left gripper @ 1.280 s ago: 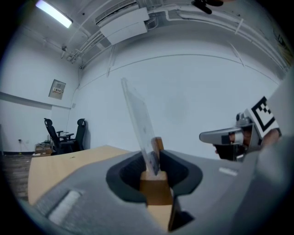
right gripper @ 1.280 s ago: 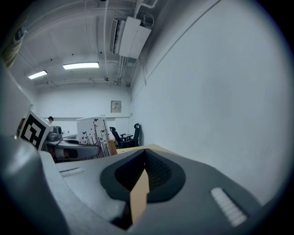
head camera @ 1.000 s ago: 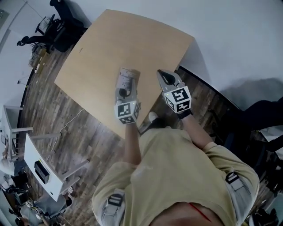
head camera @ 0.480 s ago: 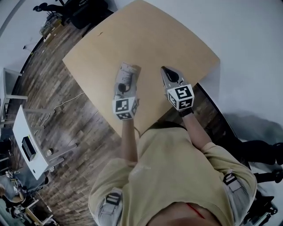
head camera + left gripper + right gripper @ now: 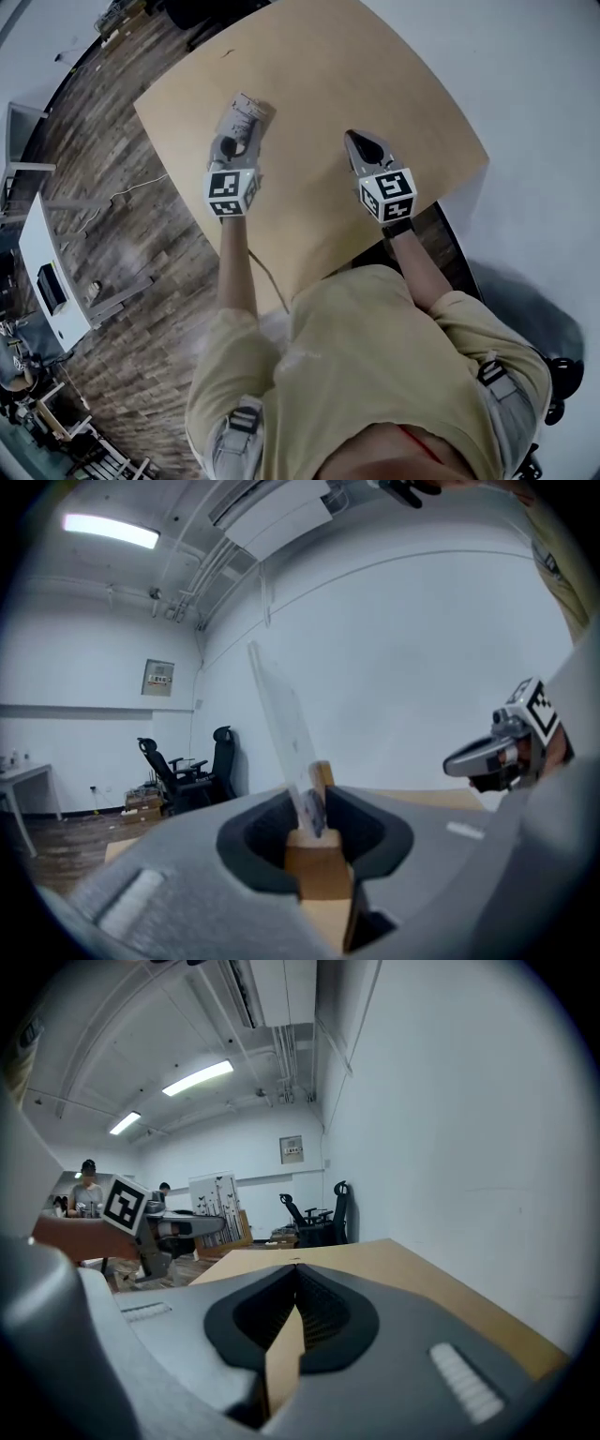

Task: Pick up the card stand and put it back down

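Overhead view: a pale wood bench [image 5: 375, 75] is bordered at approx. 9 o'clock by dark plank floor [image 5: 141, 300], on which a white desk [image 5: 33, 234] is set, and at 3 o'clock by white wall. Nothing is placed between the two tools.

The card stand [image 5: 319, 855], a small wood block w/ a clear upright panel slotted in, is clamped at its base by the left hand-held gripper [image 5: 240, 127], toward 10 o'clock of the bench top. The right hand-held gripper [image 5: 356, 142] is held at 3 o'clock of the left one, well apart from it. Its jaws are pressed together w/ nothing between them.

In the bkgd of the left gripper view, black office chairs [image 5: 173, 766] are lined up by the wall, a small wall box [image 5: 158, 677] is mounted above them, and a ceiling strip light [image 5: 111, 530] is lit.

The clear panel is hard to trace against the white wall. Whether the block's underside is touching the bench can't be told. The bench's far corner is cut off at 12 o'clock in the head view.
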